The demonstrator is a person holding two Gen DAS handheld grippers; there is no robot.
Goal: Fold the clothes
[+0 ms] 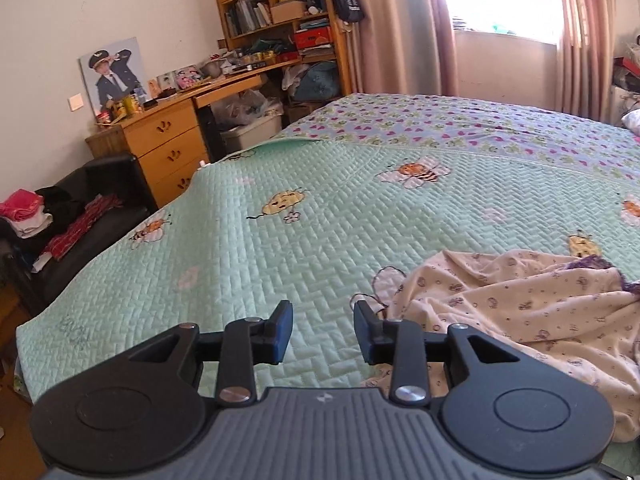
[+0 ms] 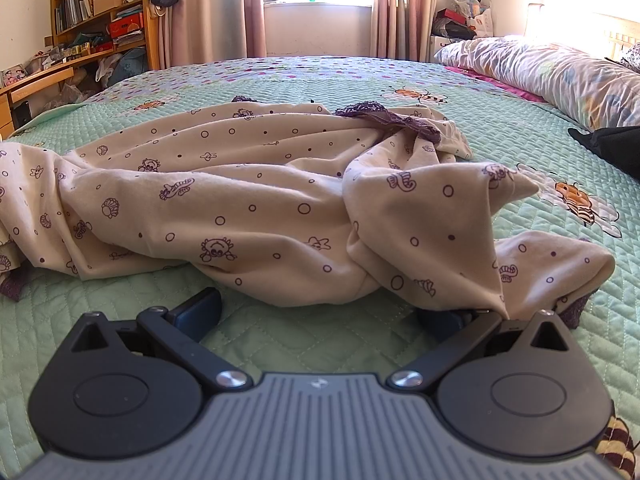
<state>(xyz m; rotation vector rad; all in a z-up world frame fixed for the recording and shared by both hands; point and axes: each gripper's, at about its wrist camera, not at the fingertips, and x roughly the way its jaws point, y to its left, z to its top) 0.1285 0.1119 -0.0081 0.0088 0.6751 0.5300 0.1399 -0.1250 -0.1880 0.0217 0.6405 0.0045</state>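
Two blue-padded fingers of the left gripper (image 1: 322, 334) stand nearest in the left wrist view, partly apart with nothing between them, only the green quilted bedspread (image 1: 248, 264) beneath. Just right of the right finger lies one cream garment (image 1: 520, 312), soft and crumpled, printed with small purple sea creatures and rings, a strip of purple trim showing at its far right edge. It covers the near right part of the bed. Stitched bees and a herringbone quilting pattern mark the bedspread. Beyond the bed's left edge stand one wooden desk (image 1: 168, 136) with three drawers and one wooden bookshelf (image 1: 276, 8), both cluttered. In the right wrist view the right gripper (image 2: 320, 312) has its two fingers spread wide; the left finger rests bare on the bedspread, while the right finger is half covered by a fold of the garment, which lies bunched in long wrinkles across the middle of the bed. Whether that finger touches the cloth I cannot tell. One pale floral duvet (image 2: 552, 72) lies far right.
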